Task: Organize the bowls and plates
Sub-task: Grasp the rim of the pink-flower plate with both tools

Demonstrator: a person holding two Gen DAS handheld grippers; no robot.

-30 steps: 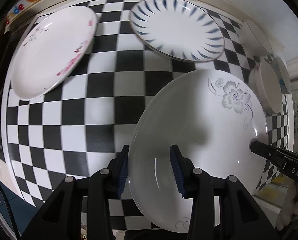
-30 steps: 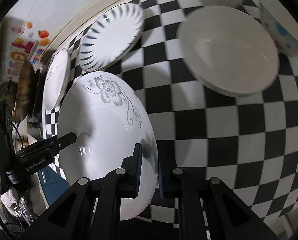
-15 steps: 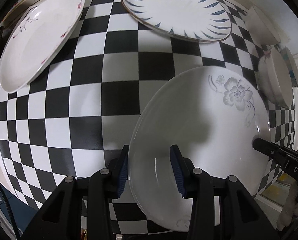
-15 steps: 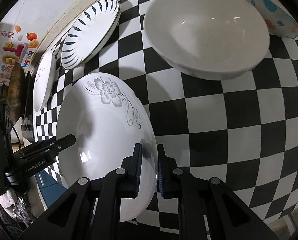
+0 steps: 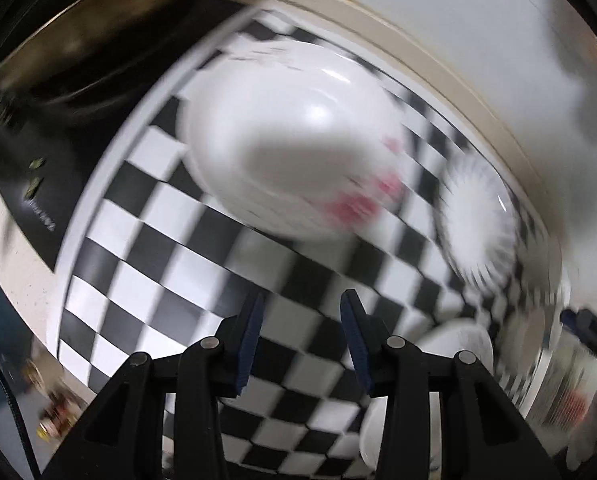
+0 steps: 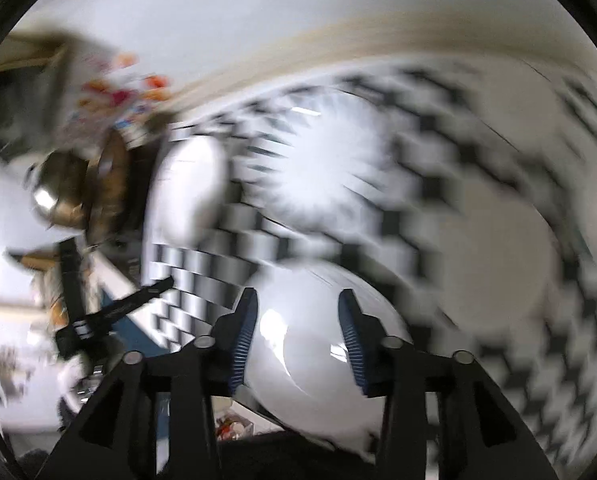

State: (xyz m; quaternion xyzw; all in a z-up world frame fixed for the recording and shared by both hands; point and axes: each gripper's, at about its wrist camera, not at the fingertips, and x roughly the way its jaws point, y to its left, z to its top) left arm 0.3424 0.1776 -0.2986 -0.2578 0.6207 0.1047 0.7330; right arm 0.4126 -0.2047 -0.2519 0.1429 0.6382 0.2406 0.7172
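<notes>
Both views are motion-blurred. My left gripper (image 5: 300, 336) is open and empty above the checkered cloth (image 5: 146, 248). Ahead of it lies the white plate with pink flowers (image 5: 294, 152). The blue-striped plate (image 5: 478, 224) lies to the right. My right gripper (image 6: 294, 334) is open, with its jaws apart over the white flower plate (image 6: 310, 344), which lies on the cloth below; I cannot tell if they touch it. The blue-striped plate (image 6: 326, 164) lies further back, and a white bowl (image 6: 498, 248) sits to the right.
A dark stovetop (image 5: 38, 152) borders the cloth on the left. A metal pot (image 6: 58, 196) and a wooden lid stand at the left in the right wrist view. The left gripper (image 6: 114, 312) shows there too. The wall runs along the back.
My right gripper opened and let go of the white flower plate. My left gripper swung left off that plate toward the pink-flower plate. Both cameras moved fast.
</notes>
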